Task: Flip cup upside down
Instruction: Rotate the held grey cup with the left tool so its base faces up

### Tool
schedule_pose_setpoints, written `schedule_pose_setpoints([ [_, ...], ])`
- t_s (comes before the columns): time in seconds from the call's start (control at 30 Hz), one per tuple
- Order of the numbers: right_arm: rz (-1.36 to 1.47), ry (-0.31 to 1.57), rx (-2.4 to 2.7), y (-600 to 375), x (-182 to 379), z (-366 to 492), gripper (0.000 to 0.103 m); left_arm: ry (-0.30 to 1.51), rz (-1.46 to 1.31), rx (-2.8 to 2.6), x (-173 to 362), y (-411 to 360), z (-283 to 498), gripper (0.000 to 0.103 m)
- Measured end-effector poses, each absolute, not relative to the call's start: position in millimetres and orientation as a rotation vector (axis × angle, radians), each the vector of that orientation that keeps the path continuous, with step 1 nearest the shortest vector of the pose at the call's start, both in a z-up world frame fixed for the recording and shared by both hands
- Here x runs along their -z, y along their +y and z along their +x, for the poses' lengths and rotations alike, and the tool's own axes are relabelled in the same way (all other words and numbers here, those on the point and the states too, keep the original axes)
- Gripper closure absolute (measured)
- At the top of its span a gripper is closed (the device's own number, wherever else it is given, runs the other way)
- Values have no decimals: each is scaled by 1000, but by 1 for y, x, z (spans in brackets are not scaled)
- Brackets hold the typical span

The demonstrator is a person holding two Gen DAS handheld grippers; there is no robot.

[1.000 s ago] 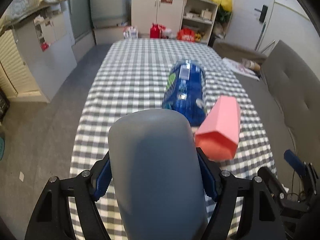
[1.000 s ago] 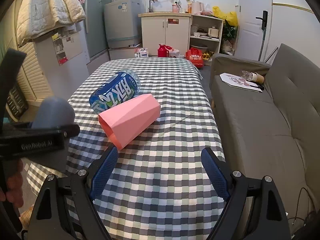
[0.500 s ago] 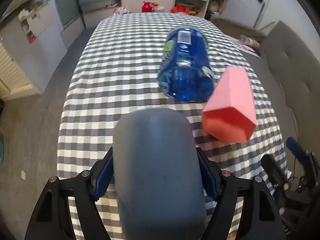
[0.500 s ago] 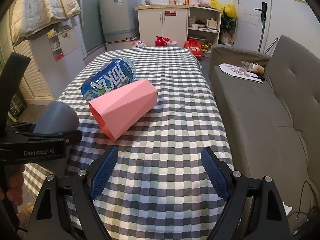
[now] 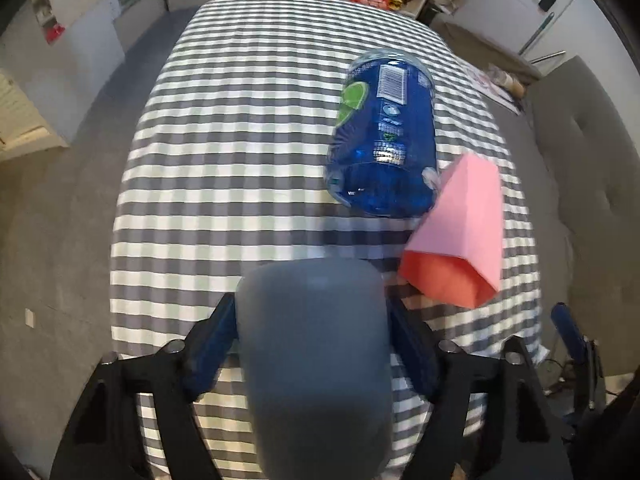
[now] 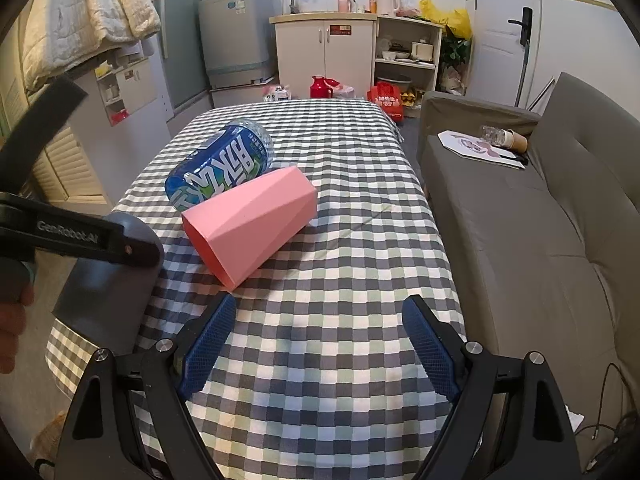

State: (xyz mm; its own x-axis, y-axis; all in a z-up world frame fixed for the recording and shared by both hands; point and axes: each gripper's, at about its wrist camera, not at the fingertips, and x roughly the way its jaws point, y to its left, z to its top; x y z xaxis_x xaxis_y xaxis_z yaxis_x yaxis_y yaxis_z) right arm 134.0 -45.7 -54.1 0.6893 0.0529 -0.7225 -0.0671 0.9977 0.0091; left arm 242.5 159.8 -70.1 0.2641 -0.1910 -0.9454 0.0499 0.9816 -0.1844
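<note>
My left gripper [image 5: 312, 344] is shut on a grey-blue cup [image 5: 314, 356], held over the near left corner of the checked table [image 5: 240, 140]. In the right wrist view the cup [image 6: 108, 276] hangs bottom-up with its wider mouth pointing down, just above the cloth. My right gripper [image 6: 320, 344] is open and empty above the table's near edge. A pink faceted cup [image 6: 252, 216] lies on its side in the middle, mouth toward me; it also shows in the left wrist view [image 5: 464, 232].
A large blue water bottle [image 6: 220, 168] lies on its side behind the pink cup, touching it. A grey sofa [image 6: 520, 220] runs along the table's right side. Cabinets and a washing machine stand at the far wall.
The left gripper has tilted downward and moved over the table with the grey cup, so the cup's mouth now faces down. The right gripper moved slightly forward, staying open.
</note>
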Motion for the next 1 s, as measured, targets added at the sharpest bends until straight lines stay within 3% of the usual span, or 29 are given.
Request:
schedule_pose_setpoints([
  [0.17,-20,800,-61,-47,53,133,18,1175,-145,184,48,162,238,30],
  [0.4,-27,802,-58,-46,55,132,18,827,-94,181,25,162,201,31],
  [1.0,-22,801,-57,-47,53,125,18,846,10,219,32,147,191,31],
])
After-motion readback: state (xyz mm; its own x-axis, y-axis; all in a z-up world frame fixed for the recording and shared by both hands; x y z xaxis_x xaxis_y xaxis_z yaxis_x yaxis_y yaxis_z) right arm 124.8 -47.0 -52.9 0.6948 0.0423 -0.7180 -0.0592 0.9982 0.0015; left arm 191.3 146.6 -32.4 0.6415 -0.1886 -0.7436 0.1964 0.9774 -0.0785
